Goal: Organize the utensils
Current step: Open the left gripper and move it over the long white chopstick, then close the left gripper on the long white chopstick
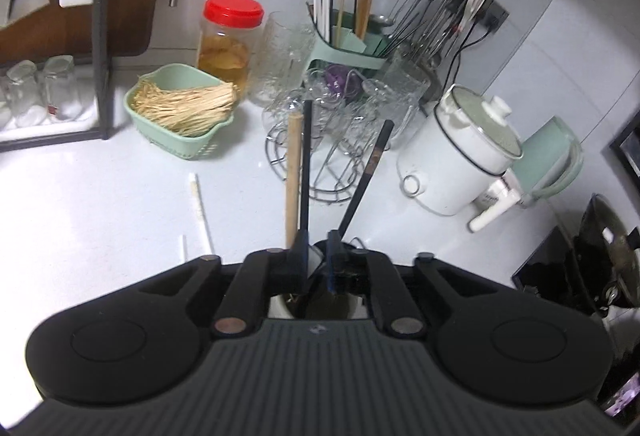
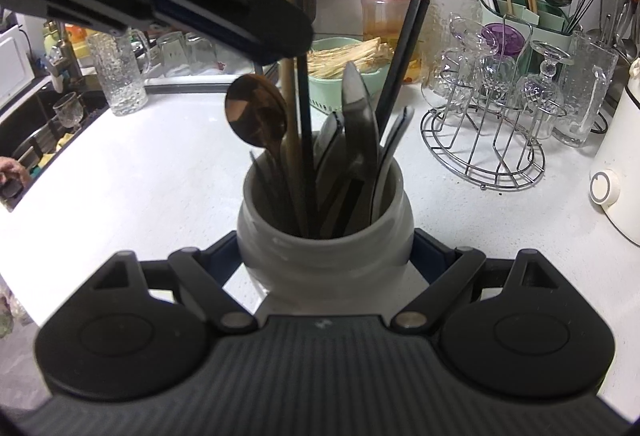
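Observation:
A grey-white ceramic jar (image 2: pixel 324 252) stands on the white counter, filled with a wooden spoon (image 2: pixel 256 114), dark cutlery, a wooden stick and black chopsticks (image 2: pixel 404 48). My right gripper (image 2: pixel 325 256) is shut on the jar, its fingers clasping both sides. My left gripper (image 1: pixel 316 256) hovers over the jar mouth, shut on one black chopstick (image 1: pixel 306 164); it also shows from the right wrist view (image 2: pixel 280 40). A second black chopstick (image 1: pixel 366 176) and a wooden stick (image 1: pixel 293 176) stand up beside it. A white chopstick (image 1: pixel 200 212) lies on the counter.
A green utensil caddy (image 1: pixel 348 44) with chopsticks stands at the back, with a wire glass rack (image 1: pixel 324 156), a red-lidded jar (image 1: pixel 228 40), a green basket (image 1: pixel 180 108), a white cooker (image 1: pixel 460 156) and hanging tools (image 1: pixel 448 4). A sink (image 2: pixel 36 140) lies left.

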Available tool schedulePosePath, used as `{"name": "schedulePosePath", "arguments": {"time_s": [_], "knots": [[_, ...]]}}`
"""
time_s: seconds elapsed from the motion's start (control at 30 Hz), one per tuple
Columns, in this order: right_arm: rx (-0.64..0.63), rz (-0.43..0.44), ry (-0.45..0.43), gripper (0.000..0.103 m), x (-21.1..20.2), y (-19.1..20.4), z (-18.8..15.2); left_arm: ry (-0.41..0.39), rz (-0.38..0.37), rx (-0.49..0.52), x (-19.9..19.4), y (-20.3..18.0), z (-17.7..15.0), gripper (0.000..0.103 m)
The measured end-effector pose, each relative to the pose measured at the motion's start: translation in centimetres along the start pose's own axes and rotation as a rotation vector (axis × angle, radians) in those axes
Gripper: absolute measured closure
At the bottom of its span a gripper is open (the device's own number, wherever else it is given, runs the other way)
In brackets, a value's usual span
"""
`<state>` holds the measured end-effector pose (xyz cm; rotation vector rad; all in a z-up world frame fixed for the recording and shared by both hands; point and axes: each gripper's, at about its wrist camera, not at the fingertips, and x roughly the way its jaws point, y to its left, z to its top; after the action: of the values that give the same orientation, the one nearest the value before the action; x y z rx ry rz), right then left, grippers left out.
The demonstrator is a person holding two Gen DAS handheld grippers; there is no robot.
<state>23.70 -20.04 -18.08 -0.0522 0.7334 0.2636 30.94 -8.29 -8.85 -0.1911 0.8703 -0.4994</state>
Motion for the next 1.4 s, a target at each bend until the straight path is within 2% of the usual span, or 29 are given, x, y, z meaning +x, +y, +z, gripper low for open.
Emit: {"name": "schedulePosePath", "arguments": {"time_s": [0.07, 0.23, 0.43, 0.5, 0.63, 0.77, 0.87, 1.0, 1.13, 1.2, 1.4], "knots": [[-0.006, 0.005, 0.004, 0.013, 0.0, 0.0, 0.0, -0.017, 0.026, 0.002, -1.1, -0.3, -0.4, 0.062], [-0.020, 0.021, 0.010, 0.013, -0.1, -0.1, 0.1, -0.058, 0.121, -0.012, -4.7, -0.5, -3.6, 0.061], [-0.041, 0.041, 0.010, 0.013, -0.2, -0.4, 0.0, 0.084, 0.279, -0.053, -3.6, 1.0, -10.4, 0.061], [-0.055, 0.051, 0.014, 0.013, -0.2, -0.6, 0.1, 0.129, 0.313, -0.093, -2.5, 2.0, -12.3, 0.062], [-0.072, 0.066, 0.022, 0.013, -0.3, -0.8, 0.1, 0.159, 0.335, -0.142, -0.8, 3.4, -15.0, 0.066], [-0.096, 0.078, 0.022, 0.012, -0.4, -0.8, 0.1, 0.183, 0.372, -0.176, 0.9, 4.4, -16.9, 0.078], [-0.087, 0.094, 0.026, 0.013, -0.6, -1.1, 0.0, 0.181, 0.368, -0.195, 1.4, 4.6, -17.5, 0.080], [-0.100, 0.098, 0.018, 0.012, -0.6, -1.2, -0.2, 0.181, 0.382, -0.150, 2.3, 3.5, -17.6, 0.084], [-0.107, 0.103, 0.017, 0.012, -0.7, -1.2, -0.2, 0.178, 0.402, -0.123, 2.8, 2.7, -17.8, 0.095], [-0.104, 0.104, 0.016, 0.013, -0.7, -1.2, -0.2, 0.181, 0.425, -0.130, 2.6, 2.4, -18.0, 0.096], [-0.104, 0.104, 0.016, 0.013, -0.8, -1.2, -0.2, 0.196, 0.408, -0.168, 0.8, 1.8, -20.0, 0.096]]}}
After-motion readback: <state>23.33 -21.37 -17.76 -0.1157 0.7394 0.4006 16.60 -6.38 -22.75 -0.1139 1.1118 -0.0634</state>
